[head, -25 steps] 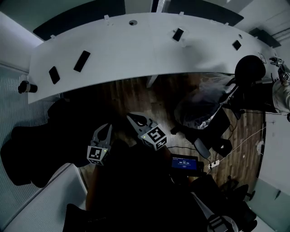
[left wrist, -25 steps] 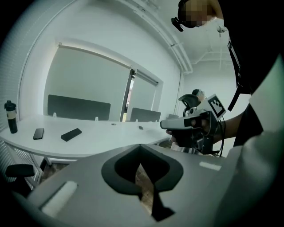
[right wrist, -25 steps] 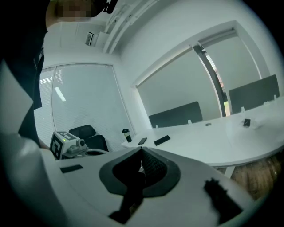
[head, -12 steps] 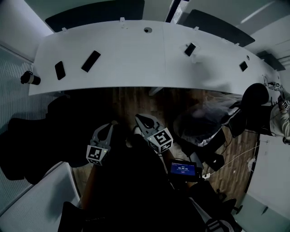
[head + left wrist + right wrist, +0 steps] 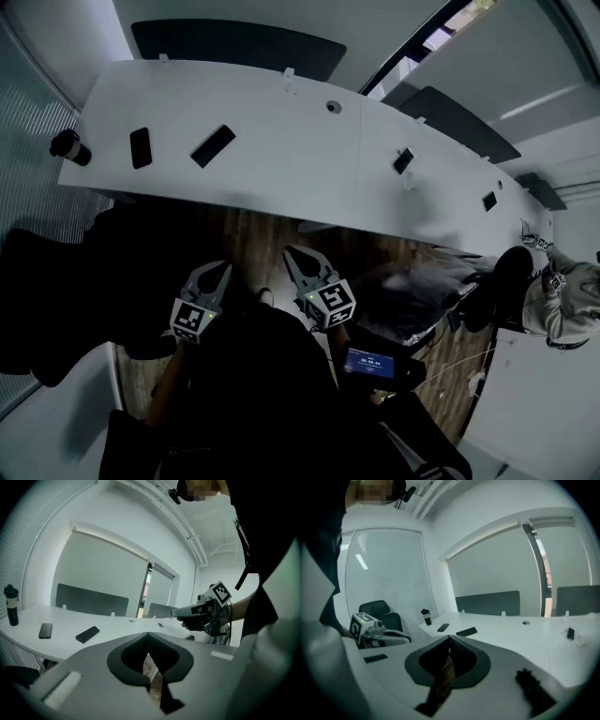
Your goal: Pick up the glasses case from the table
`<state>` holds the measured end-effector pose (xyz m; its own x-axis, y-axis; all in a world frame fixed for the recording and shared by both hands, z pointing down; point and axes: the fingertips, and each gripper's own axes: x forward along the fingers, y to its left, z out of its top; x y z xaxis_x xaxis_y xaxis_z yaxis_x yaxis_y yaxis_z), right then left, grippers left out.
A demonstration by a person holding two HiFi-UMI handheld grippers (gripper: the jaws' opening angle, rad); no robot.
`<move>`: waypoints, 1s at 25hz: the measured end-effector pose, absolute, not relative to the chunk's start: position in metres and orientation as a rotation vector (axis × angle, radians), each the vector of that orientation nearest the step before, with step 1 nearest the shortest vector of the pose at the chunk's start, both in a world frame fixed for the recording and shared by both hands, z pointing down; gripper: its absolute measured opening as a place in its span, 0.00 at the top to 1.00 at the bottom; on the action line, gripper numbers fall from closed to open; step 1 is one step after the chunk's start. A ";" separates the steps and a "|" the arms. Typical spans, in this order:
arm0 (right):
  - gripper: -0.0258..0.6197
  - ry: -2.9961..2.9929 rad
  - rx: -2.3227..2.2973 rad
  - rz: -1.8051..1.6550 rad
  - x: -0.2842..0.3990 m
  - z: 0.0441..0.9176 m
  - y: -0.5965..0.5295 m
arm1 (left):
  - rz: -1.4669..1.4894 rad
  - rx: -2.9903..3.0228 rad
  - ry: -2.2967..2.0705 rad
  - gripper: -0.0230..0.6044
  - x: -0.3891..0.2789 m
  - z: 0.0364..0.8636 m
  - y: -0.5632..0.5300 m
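The glasses case [image 5: 213, 145] is a long black box lying on the white curved table [image 5: 281, 159], left of its middle. It also shows in the left gripper view as a dark slab [image 5: 87, 634] and in the right gripper view [image 5: 467, 631]. My left gripper [image 5: 217, 268] and right gripper [image 5: 292, 251] hang side by side over the wooden floor, short of the table's near edge and apart from the case. Both have their jaws shut with nothing between them [image 5: 148, 633] [image 5: 449, 637]. Each gripper view shows the other gripper off to one side [image 5: 176, 613] [image 5: 408, 640].
A black phone [image 5: 141, 147] and a dark bottle [image 5: 70, 145] sit left of the case. Two small black devices [image 5: 403, 160] [image 5: 489, 200] stand further right. Black office chairs [image 5: 56, 281] crowd the left, another person [image 5: 562, 300] stands at the right, and a lit screen [image 5: 370, 363] is below.
The table's near edge has come closer to both grippers, and the case now lies more directly ahead of the left one. Both jaws stayed shut.
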<state>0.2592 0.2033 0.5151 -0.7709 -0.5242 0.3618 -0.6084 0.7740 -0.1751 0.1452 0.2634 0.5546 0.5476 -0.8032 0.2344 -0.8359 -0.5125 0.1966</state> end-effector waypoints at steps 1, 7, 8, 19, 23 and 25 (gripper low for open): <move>0.95 -2.676 0.854 0.387 0.246 0.513 0.198 | 0.158 2.489 -1.376 0.95 0.131 0.556 0.260; 0.95 -2.612 0.634 0.118 0.157 0.517 0.188 | 0.150 2.376 -1.545 0.95 0.034 0.570 0.249; 0.95 -2.602 0.613 0.095 0.147 0.521 0.188 | 0.149 2.356 -1.571 0.95 0.020 0.573 0.249; 0.95 -2.602 0.332 0.047 0.065 0.539 0.169 | 0.144 2.203 -1.733 0.95 -0.046 0.581 0.223; 0.95 -2.622 0.292 0.124 0.057 0.547 0.136 | 0.113 2.159 -1.767 0.95 -0.048 0.573 0.193; 0.95 -2.640 0.279 0.186 0.051 0.549 0.118 | 0.104 2.147 -1.791 0.95 -0.048 0.565 0.172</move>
